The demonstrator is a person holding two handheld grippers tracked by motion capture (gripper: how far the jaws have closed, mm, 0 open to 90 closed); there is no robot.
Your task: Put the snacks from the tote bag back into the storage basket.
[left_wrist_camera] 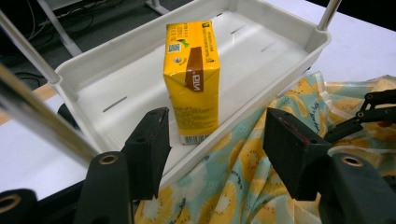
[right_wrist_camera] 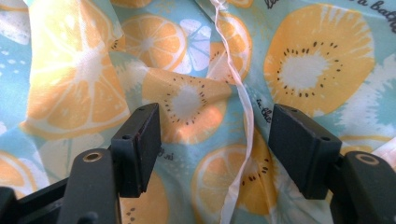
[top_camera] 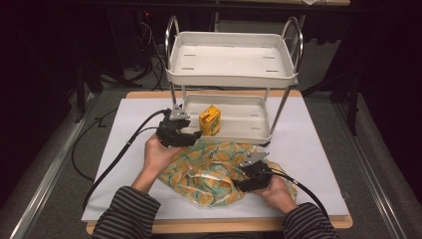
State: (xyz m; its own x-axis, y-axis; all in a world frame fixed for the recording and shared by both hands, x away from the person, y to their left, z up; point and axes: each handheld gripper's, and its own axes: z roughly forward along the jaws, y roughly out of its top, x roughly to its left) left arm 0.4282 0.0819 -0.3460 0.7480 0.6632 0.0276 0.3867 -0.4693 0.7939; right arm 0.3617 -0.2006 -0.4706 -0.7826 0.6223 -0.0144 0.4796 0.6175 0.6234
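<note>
From above, a white two-tier rack (top_camera: 230, 74) stands at the far side of the table (top_camera: 318, 159), and a small yellow carton (top_camera: 209, 121) sits upright in its lower tray (top_camera: 249, 122), near the left end. The person's left gripper (top_camera: 191, 135) hovers just in front of that tray's near rim, close to the carton but apart from it, while the right gripper (top_camera: 247, 175) rests over a crumpled fruit-print bag (top_camera: 209, 169) that lies on the table against the rack's front. Along the left gripper, the carton (left_wrist_camera: 191, 88) stands beyond the jaws, inside the lower tray (left_wrist_camera: 116, 93); the two black jaws are spread wide with nothing between them, and the bag's fabric (left_wrist_camera: 243, 177) bunches beneath them and against the tray rim. Along the right gripper, the bag (right_wrist_camera: 187, 102) lies close beneath, its orange and kiwi slices creased, with a pale ribbon (right_wrist_camera: 245, 116) trailing down between the jaws; these jaws too stand spread apart, pinching nothing.
</note>
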